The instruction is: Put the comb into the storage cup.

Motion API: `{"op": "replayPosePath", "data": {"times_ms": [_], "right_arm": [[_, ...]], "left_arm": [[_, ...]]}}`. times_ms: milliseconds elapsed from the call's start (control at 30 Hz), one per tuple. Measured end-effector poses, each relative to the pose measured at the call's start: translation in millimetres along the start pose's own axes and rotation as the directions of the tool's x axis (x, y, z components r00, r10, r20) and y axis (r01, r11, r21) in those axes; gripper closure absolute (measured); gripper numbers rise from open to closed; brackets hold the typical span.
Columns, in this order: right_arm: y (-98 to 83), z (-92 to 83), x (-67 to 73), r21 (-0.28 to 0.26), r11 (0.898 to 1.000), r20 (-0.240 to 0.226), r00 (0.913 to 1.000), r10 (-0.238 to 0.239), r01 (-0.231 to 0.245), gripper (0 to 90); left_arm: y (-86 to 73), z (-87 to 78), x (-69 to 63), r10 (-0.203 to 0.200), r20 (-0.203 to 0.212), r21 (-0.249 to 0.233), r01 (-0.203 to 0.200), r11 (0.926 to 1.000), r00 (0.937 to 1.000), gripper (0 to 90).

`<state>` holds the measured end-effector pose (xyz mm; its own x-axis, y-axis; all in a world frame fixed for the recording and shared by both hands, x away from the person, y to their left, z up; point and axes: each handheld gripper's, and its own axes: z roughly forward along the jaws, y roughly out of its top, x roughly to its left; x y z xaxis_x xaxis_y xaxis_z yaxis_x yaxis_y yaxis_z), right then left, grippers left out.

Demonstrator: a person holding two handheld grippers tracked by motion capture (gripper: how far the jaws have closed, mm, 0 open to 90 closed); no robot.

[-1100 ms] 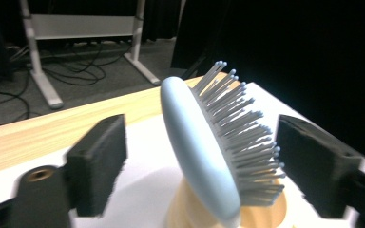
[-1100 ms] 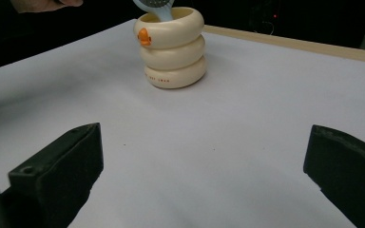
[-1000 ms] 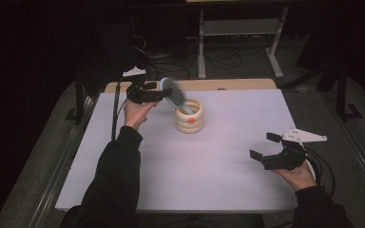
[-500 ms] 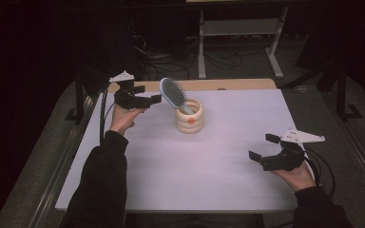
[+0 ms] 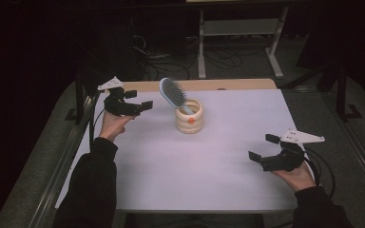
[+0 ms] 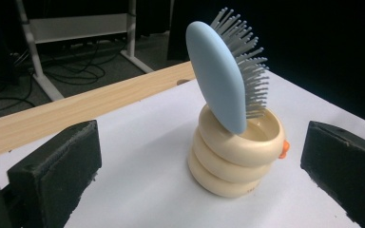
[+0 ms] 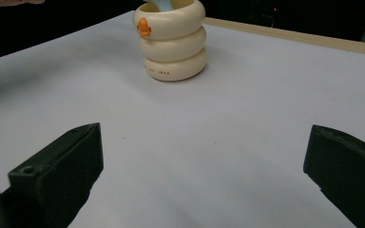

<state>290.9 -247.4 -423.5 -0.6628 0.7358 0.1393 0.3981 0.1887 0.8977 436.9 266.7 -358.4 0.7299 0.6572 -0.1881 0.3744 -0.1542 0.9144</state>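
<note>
A dark room surrounds a white table (image 5: 209, 175) with a wooden strip along its far edge. Near that edge stands a cream ringed cup (image 5: 189, 116) with an orange spot, and a blue brush (image 5: 172, 92) stands in it handle down, leaning left, bristles facing right. The left gripper (image 5: 141, 100), jaws spread and empty, has just finished opening; it hangs near the cup's left, apparently clear of the brush. The right gripper (image 5: 261, 147) rests near the right front, jaws also wide, nothing between them.
</note>
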Motion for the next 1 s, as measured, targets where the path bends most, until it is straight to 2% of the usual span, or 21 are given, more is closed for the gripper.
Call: {"op": "replayPosePath", "data": {"times_ms": [267, 533, 633, 1000], "right_arm": [[0.1, -1.4, 0.0, -0.008, 1.000, 0.002, 1.0000, 0.002, -0.002, 0.0], [-0.4, -1.1, 0.0, -0.005, 1.000, 0.004, 1.0000, 0.000, 0.000, 0.0], [-0.4, -1.0, -0.1, -0.005, 1.000, 0.005, 1.0000, 0.000, 0.000, 0.0], [-0.9, -0.7, -0.4, -0.001, 1.000, 0.009, 1.0000, 0.001, -0.001, 0.0]], "left_arm": [[-12.2, -13.3, -2.0, 0.019, 0.002, -0.005, -0.019, 0.9998, 0.9998, 0.0], [-28.5, -30.9, 2.7, 0.008, -0.009, -0.008, -0.008, 0.9999, 0.9999, 0.0], [-39.3, -38.8, 3.4, -0.004, -0.006, -0.023, 0.004, 0.9997, 1.0000, 0.0], [-53.6, -53.9, 3.5, -0.008, -0.006, -0.026, 0.008, 0.9996, 0.9999, 0.0]]}}
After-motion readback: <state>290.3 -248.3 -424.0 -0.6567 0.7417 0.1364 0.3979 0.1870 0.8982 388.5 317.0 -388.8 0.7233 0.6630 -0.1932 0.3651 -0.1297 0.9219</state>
